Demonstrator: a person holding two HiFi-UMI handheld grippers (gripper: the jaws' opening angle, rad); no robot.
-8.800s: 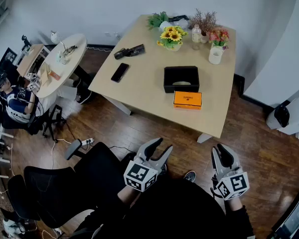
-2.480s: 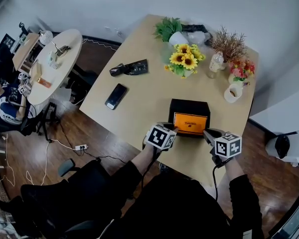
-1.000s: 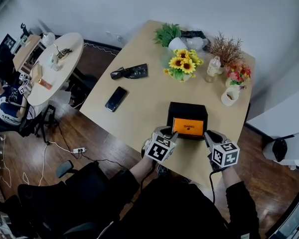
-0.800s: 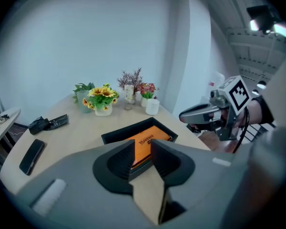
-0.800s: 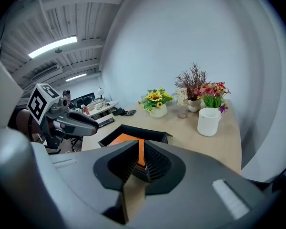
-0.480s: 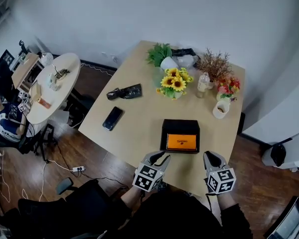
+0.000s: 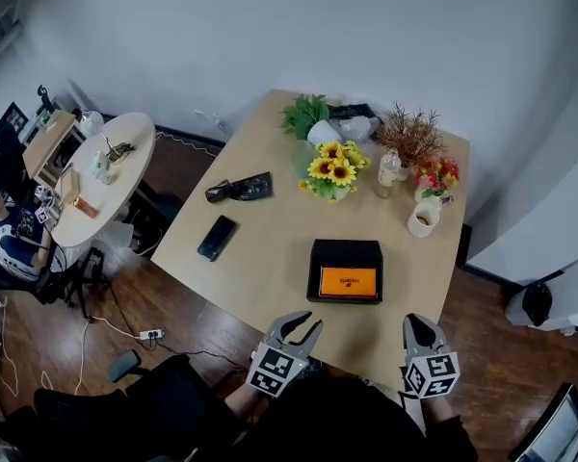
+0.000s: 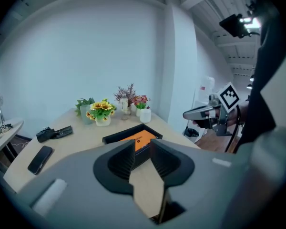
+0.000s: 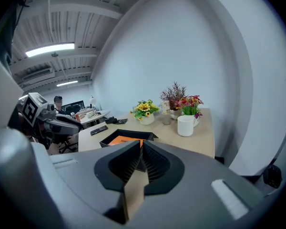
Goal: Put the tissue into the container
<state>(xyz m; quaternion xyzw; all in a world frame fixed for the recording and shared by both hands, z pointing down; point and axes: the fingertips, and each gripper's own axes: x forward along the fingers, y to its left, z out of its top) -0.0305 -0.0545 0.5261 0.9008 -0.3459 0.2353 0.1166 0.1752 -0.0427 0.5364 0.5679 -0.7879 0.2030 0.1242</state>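
A black open container (image 7: 315,258) sits on the tan table with the orange tissue pack (image 7: 348,282) lying flat inside it. Both grippers hover off the table's near edge, apart from the container. My left gripper (image 7: 297,323) holds nothing, and a narrow gap shows between its tips. My right gripper (image 7: 417,321) is closing with nothing between its jaws, and its tips meet. In the left gripper view the left gripper (image 8: 142,144) points at the container (image 8: 115,136). In the right gripper view the right gripper (image 9: 141,146) points at the container (image 9: 148,136) and the tissue pack (image 9: 118,139).
Behind the container stand sunflowers (image 7: 331,171), a small bottle (image 7: 389,169), a white mug (image 7: 423,219) and more flowers. A phone (image 7: 217,238) and a black pouch (image 7: 239,189) lie on the table's left side. A round side table (image 7: 96,176) stands far left, a person seated beside it.
The tissue pack first lay on the table before the container; later it sits inside. Over the last second both grippers drew back from the container past the table's near edge.
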